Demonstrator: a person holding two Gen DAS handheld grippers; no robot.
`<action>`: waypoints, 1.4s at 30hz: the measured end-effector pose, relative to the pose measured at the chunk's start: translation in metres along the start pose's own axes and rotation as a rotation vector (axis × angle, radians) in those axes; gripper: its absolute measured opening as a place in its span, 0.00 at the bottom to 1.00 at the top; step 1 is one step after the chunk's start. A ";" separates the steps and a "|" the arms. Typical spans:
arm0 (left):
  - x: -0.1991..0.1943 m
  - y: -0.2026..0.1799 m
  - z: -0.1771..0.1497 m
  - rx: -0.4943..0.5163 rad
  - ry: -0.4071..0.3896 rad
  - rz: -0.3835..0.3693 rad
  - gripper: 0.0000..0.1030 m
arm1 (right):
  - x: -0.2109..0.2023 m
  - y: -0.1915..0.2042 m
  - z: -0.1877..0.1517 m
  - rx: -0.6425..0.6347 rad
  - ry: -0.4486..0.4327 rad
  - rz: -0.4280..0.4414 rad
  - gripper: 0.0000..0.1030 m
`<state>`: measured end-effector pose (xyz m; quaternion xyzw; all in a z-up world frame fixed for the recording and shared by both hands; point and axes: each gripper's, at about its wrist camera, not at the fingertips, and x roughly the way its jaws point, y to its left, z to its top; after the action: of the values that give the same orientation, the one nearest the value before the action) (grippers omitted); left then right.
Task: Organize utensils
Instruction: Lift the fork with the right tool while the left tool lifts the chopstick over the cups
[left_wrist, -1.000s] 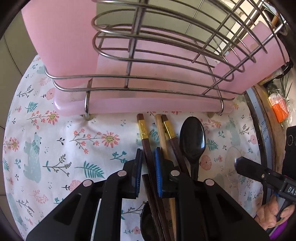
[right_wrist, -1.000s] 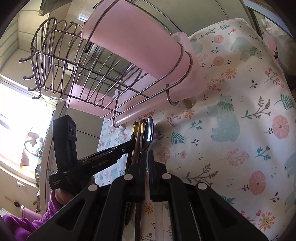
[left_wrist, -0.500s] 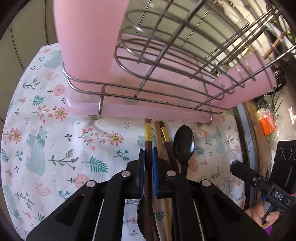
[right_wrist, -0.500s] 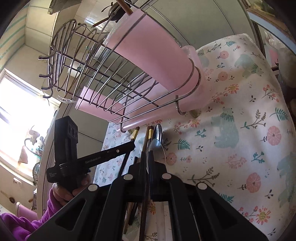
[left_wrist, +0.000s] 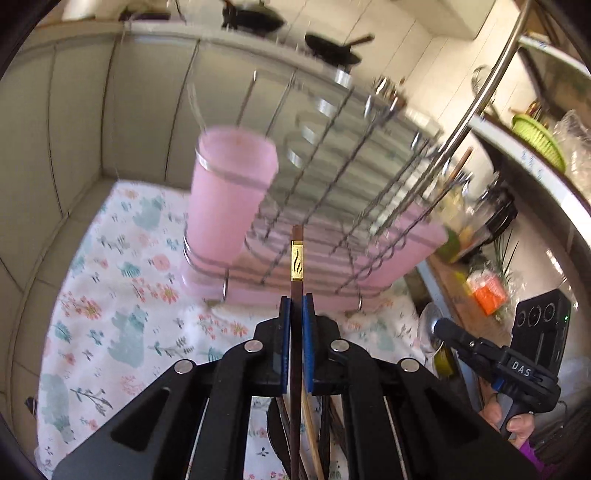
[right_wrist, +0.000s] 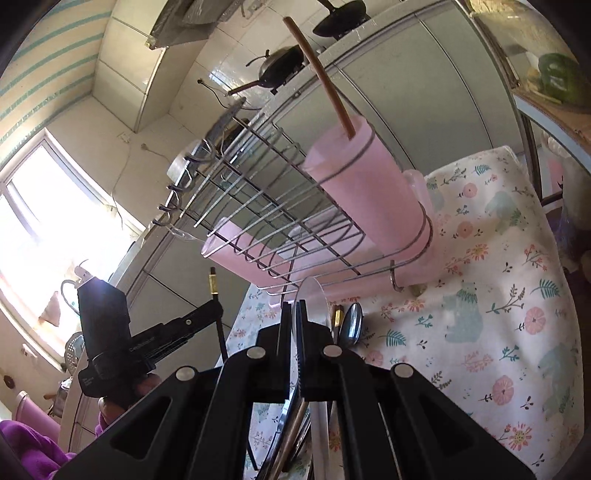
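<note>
We saw the left gripper (left_wrist: 296, 314) clamped on a dark brown chopstick (left_wrist: 297, 254) with a gold band, its jaws having just been closing onto it. The stick's lower length ran out of view beneath the gripper body. The chopstick's tip pointed toward the wire rack (left_wrist: 332, 206), which motion blur smeared. The right gripper (right_wrist: 297, 314) pinched a clear plastic spoon (right_wrist: 308, 299), jaws nearly together; the spoon's handle was hidden below. A dark spoon (right_wrist: 351, 326) lay on the floral cloth (right_wrist: 498, 314) just beside it, partly covered. One wooden stick (right_wrist: 319, 74) stood in the rack's pink cup (right_wrist: 365, 192). A hand (left_wrist: 517, 417) appeared only at the frame edge.
</note>
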<state>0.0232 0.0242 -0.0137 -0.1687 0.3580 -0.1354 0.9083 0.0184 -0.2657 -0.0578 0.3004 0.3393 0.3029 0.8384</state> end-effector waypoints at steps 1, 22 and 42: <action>-0.009 0.000 0.002 0.008 -0.034 0.000 0.05 | -0.003 0.002 0.001 -0.009 -0.019 0.000 0.02; -0.052 -0.029 -0.021 0.107 -0.247 -0.018 0.05 | -0.034 0.019 -0.017 -0.174 -0.176 -0.082 0.02; -0.122 -0.045 0.082 0.156 -0.625 0.037 0.05 | -0.068 0.073 0.080 -0.298 -0.440 0.017 0.02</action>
<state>-0.0120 0.0450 0.1346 -0.1256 0.0531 -0.0875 0.9868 0.0164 -0.2914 0.0667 0.2352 0.0982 0.2839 0.9244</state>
